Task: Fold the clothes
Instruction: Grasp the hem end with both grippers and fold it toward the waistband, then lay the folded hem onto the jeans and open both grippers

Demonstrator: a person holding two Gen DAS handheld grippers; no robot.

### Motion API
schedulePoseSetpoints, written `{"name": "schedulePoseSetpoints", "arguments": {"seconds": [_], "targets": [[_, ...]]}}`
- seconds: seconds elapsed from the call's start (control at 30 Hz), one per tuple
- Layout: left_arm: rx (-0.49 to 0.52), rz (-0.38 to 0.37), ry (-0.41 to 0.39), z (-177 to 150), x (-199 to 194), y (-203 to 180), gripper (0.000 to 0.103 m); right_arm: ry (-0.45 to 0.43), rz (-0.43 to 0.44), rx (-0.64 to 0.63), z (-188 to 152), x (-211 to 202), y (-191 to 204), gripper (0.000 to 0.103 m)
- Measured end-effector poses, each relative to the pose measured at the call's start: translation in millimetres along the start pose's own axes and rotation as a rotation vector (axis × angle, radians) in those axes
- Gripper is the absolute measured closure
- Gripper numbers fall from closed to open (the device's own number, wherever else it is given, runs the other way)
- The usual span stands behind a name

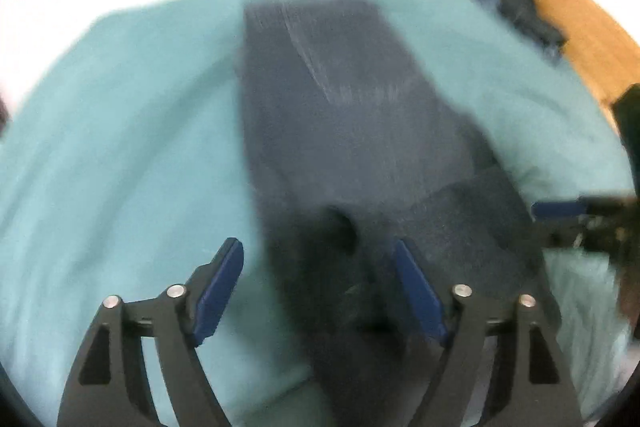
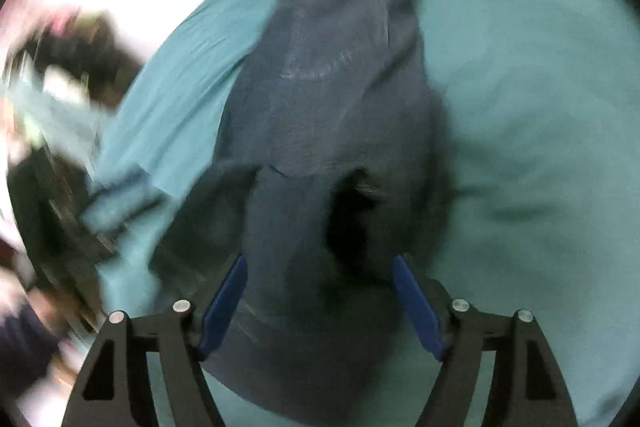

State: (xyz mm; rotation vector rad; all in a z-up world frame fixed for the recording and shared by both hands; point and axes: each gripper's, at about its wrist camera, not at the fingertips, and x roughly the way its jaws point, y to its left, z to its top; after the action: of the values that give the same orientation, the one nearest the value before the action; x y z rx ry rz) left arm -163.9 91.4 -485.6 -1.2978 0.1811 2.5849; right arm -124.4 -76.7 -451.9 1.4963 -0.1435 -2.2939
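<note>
Left wrist view, blurred: the left gripper (image 1: 318,259) stands wide, released, above the near end of a dark navy garment (image 1: 340,115) that lies long and flat on a teal sheet (image 1: 120,131); its blue pads (image 1: 220,287) press on nothing; the other gripper's blue finger pokes in at the right edge; a small dark heap (image 1: 528,15) sits far right beside a wooden surface (image 1: 584,39). Right wrist view: the right gripper (image 2: 318,283) is spread too, released, over the garment's rumpled near end (image 2: 320,155), with cloth between the fingers but ungripped; blurred clutter at left.
</note>
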Motion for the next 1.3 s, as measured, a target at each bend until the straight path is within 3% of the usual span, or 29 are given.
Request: {"name": "schedulePoseSetpoints", "arguments": {"seconds": [0.07, 0.2, 0.23, 0.4, 0.5, 0.57, 0.67, 0.8, 0.87, 0.93, 1.0, 1.1, 1.13, 1.2, 1.27, 1.3], "targets": [[0.074, 0.041, -0.05, -20.4, -25.3, 0.0, 0.023, -0.06, -0.074, -0.231, -22.6, -20.8, 15.7, 0.03], [0.316, 0.142, -0.008, -55.6, -17.1, -33.4, 0.023, -0.116, -0.312, -0.692, -68.9, -1.6, 44.2, 0.034], [0.374, 0.179, -0.005, -61.7, -10.8, -42.4, 0.023, -0.103, -0.334, -0.736, -73.1, 9.5, 40.0, 0.042], [0.521, 0.199, -0.056, -50.7, 12.3, -61.7, 0.023, -0.086, -0.359, -0.922, -70.7, 52.0, 41.7, 0.044], [0.557, 0.176, -0.079, -29.9, 24.4, -67.9, 0.024, -0.102, -0.301, -0.852, -44.5, 56.0, 38.4, 0.046], [0.511, 0.154, -0.059, -9.5, 35.5, -64.5, 0.023, -0.107, -0.29, -0.743, -21.5, 55.9, 32.0, 0.046], [0.36, 0.154, 0.007, 24.4, 57.0, -49.9, 0.023, -0.11, -0.303, -0.528, 18.7, 60.4, 15.7, 0.046], [0.073, 0.183, 0.174, 62.1, 105.0, -10.9, 0.021, -0.118, -0.268, -0.195, 73.2, 65.9, -18.5, 0.044], [-0.045, 0.17, 0.257, 68.5, 126.7, 8.7, 0.021, -0.05, -0.228, -0.081, 89.4, 82.8, -37.2, 0.043], [-0.093, 0.161, 0.312, 63.7, 139.1, 16.9, 0.016, 0.029, -0.202, -0.003, 97.1, 97.5, -49.4, 0.036], [-0.097, 0.16, 0.295, 56.9, 128.5, 17.2, 0.016, 0.039, -0.187, 0.05, 94.6, 86.4, -55.6, 0.034], [-0.13, 0.122, 0.255, 29.2, 85.8, 24.9, 0.016, 0.027, -0.119, 0.178, 74.1, 52.3, -71.7, 0.019], [-0.159, 0.082, 0.241, 15.6, 69.3, 30.7, 0.016, 0.031, -0.047, 0.263, 58.5, 38.5, -83.4, 0.011], [-0.253, -0.015, 0.211, -17.9, 35.1, 46.0, 0.015, 0.09, 0.115, 0.465, 15.4, 26.8, -109.2, 0.009], [-0.417, -0.145, 0.25, -64.9, 15.4, 66.5, 0.014, 0.159, 0.244, 0.63, -24.2, 23.9, -127.9, 0.009], [-0.503, -0.216, 0.281, -89.3, 8.5, 76.7, 0.014, 0.186, 0.26, 0.654, -40.6, 27.3, -129.5, 0.009]]}}
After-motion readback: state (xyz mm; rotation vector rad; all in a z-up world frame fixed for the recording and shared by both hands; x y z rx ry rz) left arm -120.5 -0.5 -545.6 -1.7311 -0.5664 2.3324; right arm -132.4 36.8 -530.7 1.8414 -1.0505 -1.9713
